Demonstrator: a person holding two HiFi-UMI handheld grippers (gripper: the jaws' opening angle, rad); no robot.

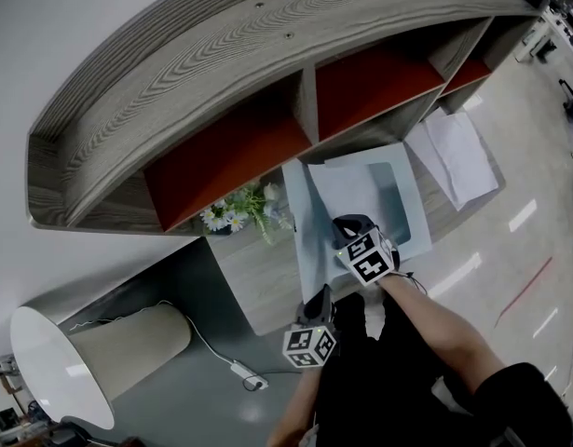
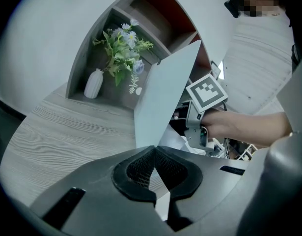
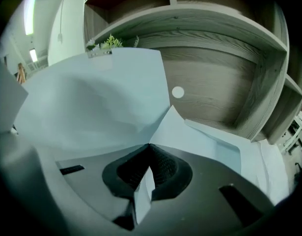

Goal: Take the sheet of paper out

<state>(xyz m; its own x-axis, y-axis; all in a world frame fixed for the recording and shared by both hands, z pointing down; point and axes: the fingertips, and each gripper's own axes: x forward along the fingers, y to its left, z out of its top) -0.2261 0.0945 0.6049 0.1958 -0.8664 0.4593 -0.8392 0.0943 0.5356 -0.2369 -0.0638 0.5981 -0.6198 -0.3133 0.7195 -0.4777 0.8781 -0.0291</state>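
Head view looks steeply down on a grey wood-grain shelf unit with red-backed compartments, standing at the back of a wood-grain desk. A large pale lampshade lies on its side on the grey floor at the lower left. On the desk in front of the shelf is a pale blue folder. One of its covers is lifted, and in the left gripper view it stands nearly upright. The sheet of paper is at the folder's opening, just right of the raised cover, part of it bulging up off the desk; how much of it is inside the folder I cannot tell. More loose papers lie on the desk's right end, well apart from the folder. The left gripper is at the desk's near edge. Its own view shows the jaws clenched on the lower edge of the raised cover. The right gripper is over the folder's middle. In its own view the jaws are clenched on a fold of the sheet, which billows pale and wide to the left. A bunch of small white and blue flowers in a white vase stands just left of the folder, against the shelf. A thin white cable with a plug trails over the floor near the lampshade.
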